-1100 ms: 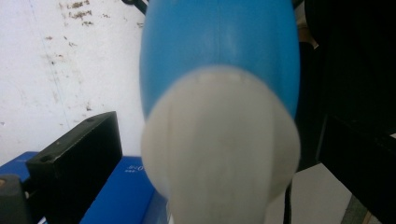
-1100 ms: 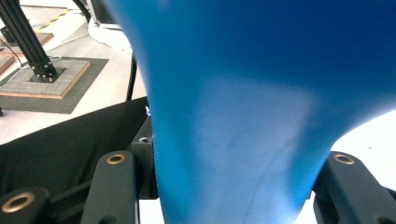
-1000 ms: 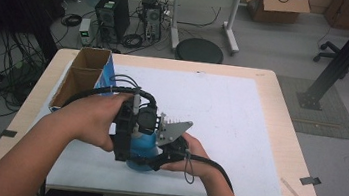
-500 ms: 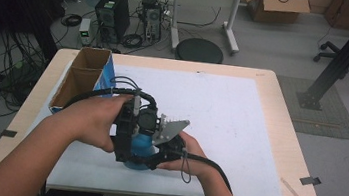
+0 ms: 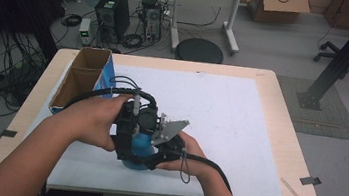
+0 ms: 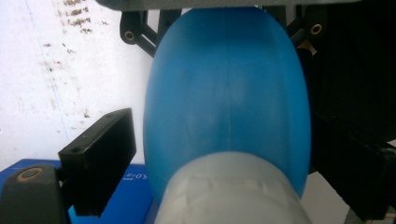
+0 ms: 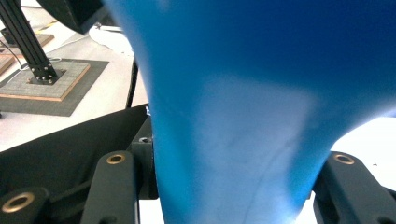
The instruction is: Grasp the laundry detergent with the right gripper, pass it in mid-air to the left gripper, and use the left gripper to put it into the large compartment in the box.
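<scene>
A blue bottle (image 5: pixel 139 146) with a whitish cap end (image 6: pixel 229 191) stands on the white board near the table's front. Both hands crowd around it. My right gripper (image 7: pixel 233 186), under its grey plate (image 5: pixel 171 130), is shut on the bottle (image 7: pixel 261 93) from the right. My left gripper (image 6: pixel 224 140) reaches in from the left, and its jaws have just been closing with the bottle (image 6: pixel 224 93) between them. A thin gap still shows between its left pad (image 6: pixel 100 158) and the bottle. In the high view the left gripper (image 5: pixel 130 138) sits under the left hand.
An open cardboard box (image 5: pixel 84 74) with a blue side stands at the table's left edge. The white board (image 5: pixel 240 116) covers most of the tabletop. A blue printed surface (image 6: pixel 126 196) lies below the left jaw. Cables trail from both grippers.
</scene>
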